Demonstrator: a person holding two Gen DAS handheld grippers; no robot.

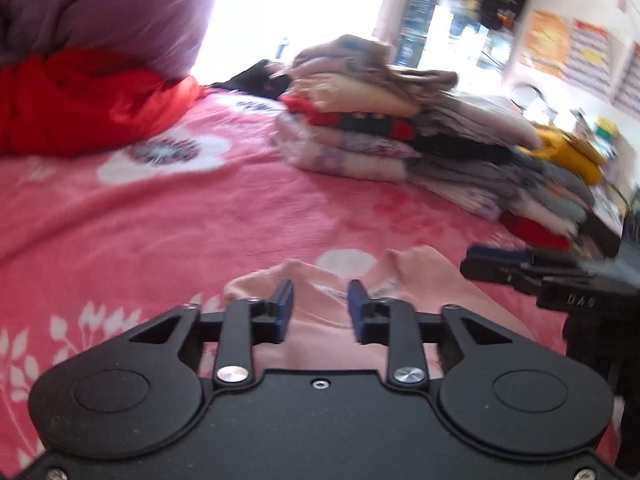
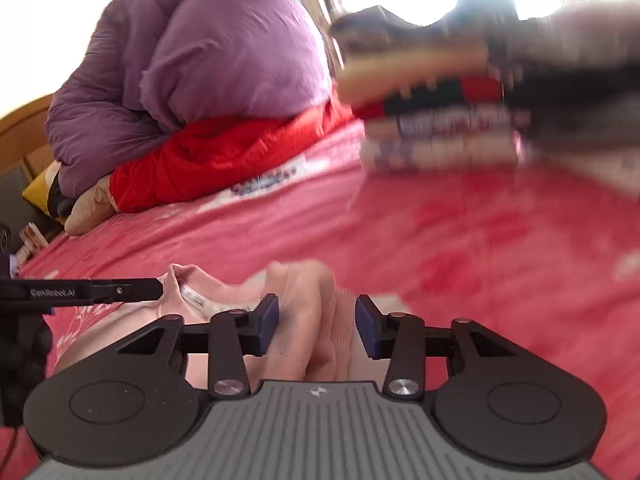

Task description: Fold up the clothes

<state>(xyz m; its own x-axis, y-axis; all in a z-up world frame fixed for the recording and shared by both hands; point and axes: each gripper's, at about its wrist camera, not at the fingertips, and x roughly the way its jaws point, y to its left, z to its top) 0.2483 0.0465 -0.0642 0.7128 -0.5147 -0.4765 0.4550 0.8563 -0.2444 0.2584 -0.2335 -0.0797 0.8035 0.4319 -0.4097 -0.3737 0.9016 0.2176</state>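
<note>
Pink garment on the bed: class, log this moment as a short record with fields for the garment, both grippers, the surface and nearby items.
garment: pink garment, lying bunched on the bed, neck label showing
left gripper: open, jaws apart over the neckline
right gripper: open, a fold of pink cloth between the jaws, not pinched
surface: pink floral bedspread
nearby: stack of folded clothes; purple duvet on a red duvet

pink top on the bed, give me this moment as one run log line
pink top: lying on bed | left tool: open over it | right tool: open over it | folded stack: behind
</note>
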